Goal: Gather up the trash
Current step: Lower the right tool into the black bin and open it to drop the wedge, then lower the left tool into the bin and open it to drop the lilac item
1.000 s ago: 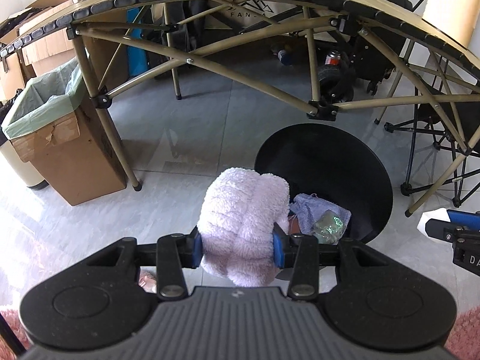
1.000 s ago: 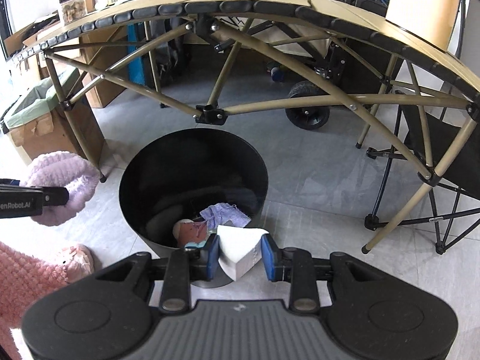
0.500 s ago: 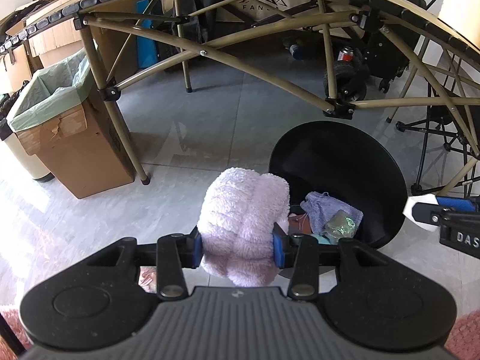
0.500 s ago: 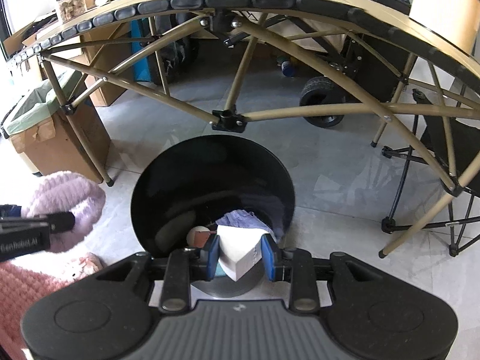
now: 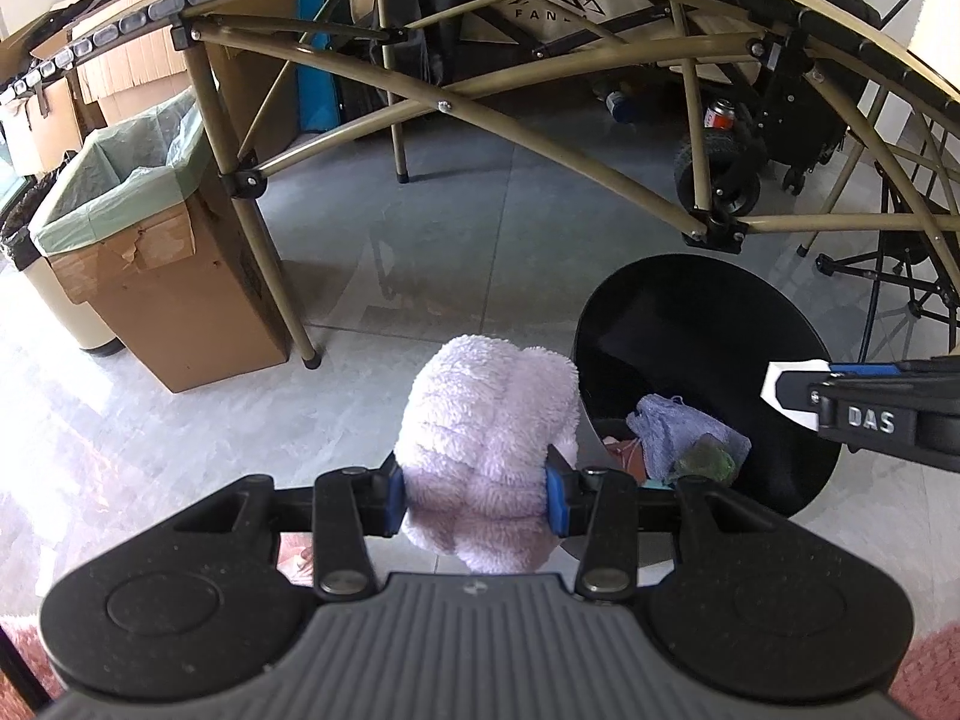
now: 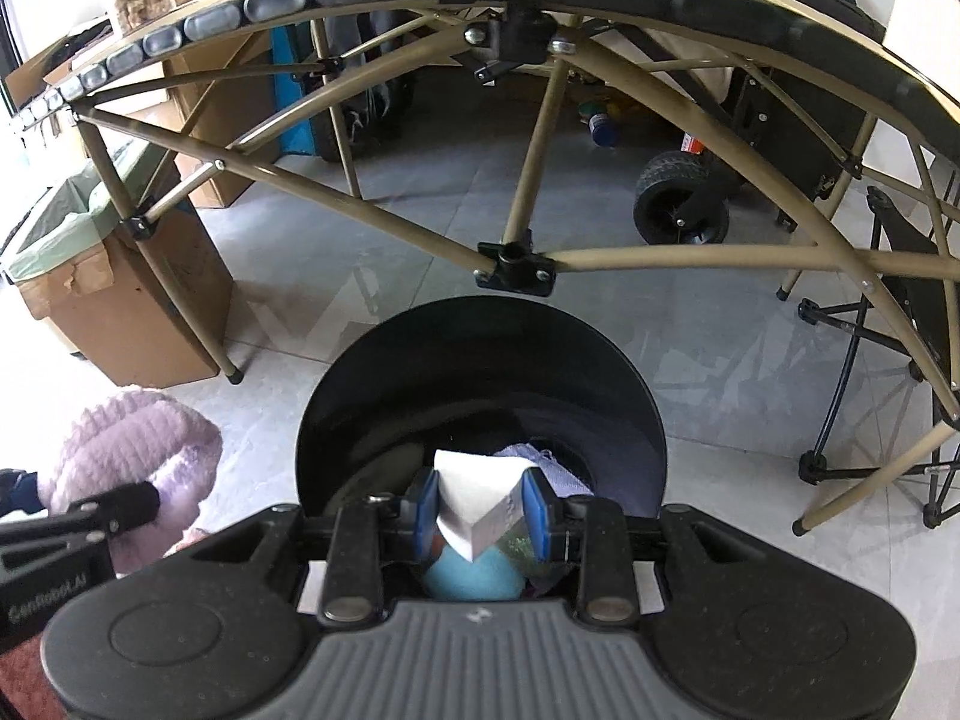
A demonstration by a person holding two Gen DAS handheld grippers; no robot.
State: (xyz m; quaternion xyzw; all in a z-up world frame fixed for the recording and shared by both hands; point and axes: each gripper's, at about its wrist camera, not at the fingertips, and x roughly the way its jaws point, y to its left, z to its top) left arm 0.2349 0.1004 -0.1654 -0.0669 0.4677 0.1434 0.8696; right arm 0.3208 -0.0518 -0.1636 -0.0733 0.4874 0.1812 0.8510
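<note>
The black bin (image 6: 480, 372) already holds a purple cloth (image 5: 684, 429) and other scraps, so collecting is well under way. The right gripper (image 6: 480, 513) hangs over the bin's 6 o'clock rim, jaws clamped on a folded white paper (image 6: 477, 507), not yet dropped. The left gripper (image 5: 474, 495), jaws pinching a fluffy lilac bundle (image 5: 486, 438), waits at the bin's 9 o'clock.

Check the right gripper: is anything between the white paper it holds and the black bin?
Nothing visible. The right gripper holds the white paper directly over the black bin's open mouth; below lie only purple cloth and other trash.
</note>
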